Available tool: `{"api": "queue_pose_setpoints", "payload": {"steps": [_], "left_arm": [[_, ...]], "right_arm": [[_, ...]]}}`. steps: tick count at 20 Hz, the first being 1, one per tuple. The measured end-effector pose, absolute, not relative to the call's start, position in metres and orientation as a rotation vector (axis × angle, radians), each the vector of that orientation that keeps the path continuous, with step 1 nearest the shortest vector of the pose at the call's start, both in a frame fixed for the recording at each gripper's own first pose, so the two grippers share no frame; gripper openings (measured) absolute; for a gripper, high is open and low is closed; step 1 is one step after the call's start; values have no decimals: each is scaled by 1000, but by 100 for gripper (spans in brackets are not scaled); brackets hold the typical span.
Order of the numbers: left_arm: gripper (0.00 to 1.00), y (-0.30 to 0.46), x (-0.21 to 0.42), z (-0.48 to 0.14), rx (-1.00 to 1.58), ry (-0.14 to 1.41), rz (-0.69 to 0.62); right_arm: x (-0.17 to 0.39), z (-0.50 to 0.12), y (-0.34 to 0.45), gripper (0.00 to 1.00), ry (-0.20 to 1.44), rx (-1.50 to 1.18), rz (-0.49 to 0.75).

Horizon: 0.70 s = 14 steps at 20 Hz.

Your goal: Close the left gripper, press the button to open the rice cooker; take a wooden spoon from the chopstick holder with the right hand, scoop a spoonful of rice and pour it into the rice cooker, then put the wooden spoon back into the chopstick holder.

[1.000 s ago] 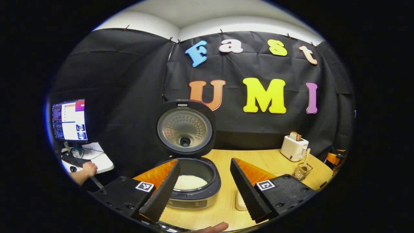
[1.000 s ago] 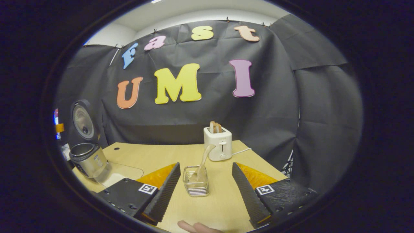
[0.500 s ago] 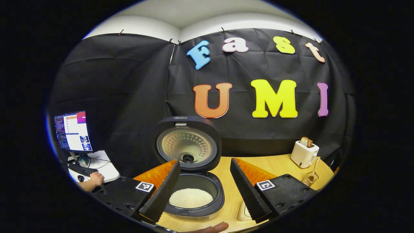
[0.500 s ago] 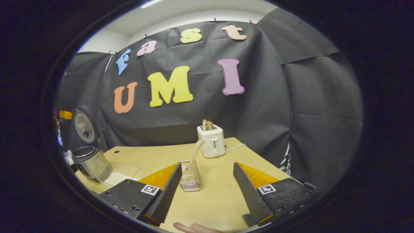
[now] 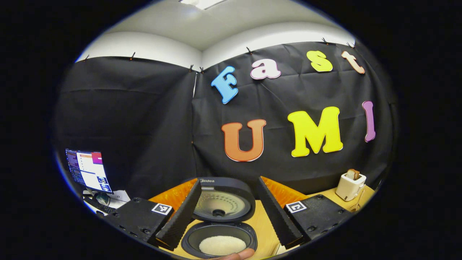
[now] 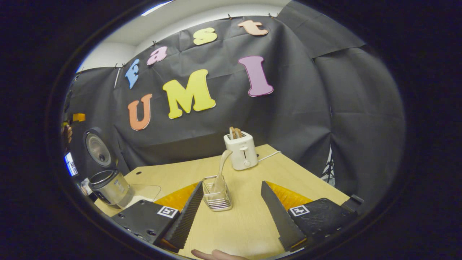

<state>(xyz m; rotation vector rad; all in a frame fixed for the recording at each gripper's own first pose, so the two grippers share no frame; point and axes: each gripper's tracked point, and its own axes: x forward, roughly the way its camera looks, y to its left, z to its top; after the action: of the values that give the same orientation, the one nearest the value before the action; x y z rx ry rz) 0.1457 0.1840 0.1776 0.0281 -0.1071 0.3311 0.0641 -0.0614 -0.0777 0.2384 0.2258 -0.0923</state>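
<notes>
The rice cooker stands open, its round lid tipped up and white rice in its pot. My left gripper is open above and in front of it, the lid showing between its fingers. In the right gripper view the cooker sits at the table's far left. A wire chopstick holder holds the wooden spoon, handle leaning up to the right. My right gripper is open and holds nothing, with the holder just beyond its left finger.
A white toaster with bread stands behind the holder, its cord running right. A clear mat lies beside the cooker on the wooden table. A lit monitor stands off to the left of the table.
The left gripper has tilted upward, so the cooker has slid to the bottom of its view. The right gripper view has rolled slightly with the holder staying near the left finger. Both grippers stayed open.
</notes>
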Motion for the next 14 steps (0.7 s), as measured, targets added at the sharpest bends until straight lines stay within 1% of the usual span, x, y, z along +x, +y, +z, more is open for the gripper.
{"api": "queue_pose_setpoints", "payload": {"steps": [3, 6, 7, 8, 11, 12, 13, 14], "left_arm": [[98, 205, 162, 198, -16, -146, 350], [98, 203, 187, 227, -93, -174, 302], [94, 209, 192, 227, -121, -173, 294], [98, 215, 199, 229, -147, -181, 291], [98, 244, 220, 240, -206, -263, 312], [94, 245, 226, 239, -222, -270, 302], [96, 250, 236, 233, -225, -258, 300], [95, 254, 242, 224, -223, -232, 299]], "right_arm": [[63, -76, -62, 95, 218, 234, -99], [64, -77, -60, 95, 219, 250, -88], [65, -79, -58, 95, 224, 253, -84], [64, -81, -56, 95, 230, 251, -80], [68, -85, -54, 96, 237, 233, -80], [68, -86, -53, 95, 239, 232, -81], [68, -87, -52, 95, 243, 233, -80], [69, -90, -51, 96, 249, 235, -79]]}}
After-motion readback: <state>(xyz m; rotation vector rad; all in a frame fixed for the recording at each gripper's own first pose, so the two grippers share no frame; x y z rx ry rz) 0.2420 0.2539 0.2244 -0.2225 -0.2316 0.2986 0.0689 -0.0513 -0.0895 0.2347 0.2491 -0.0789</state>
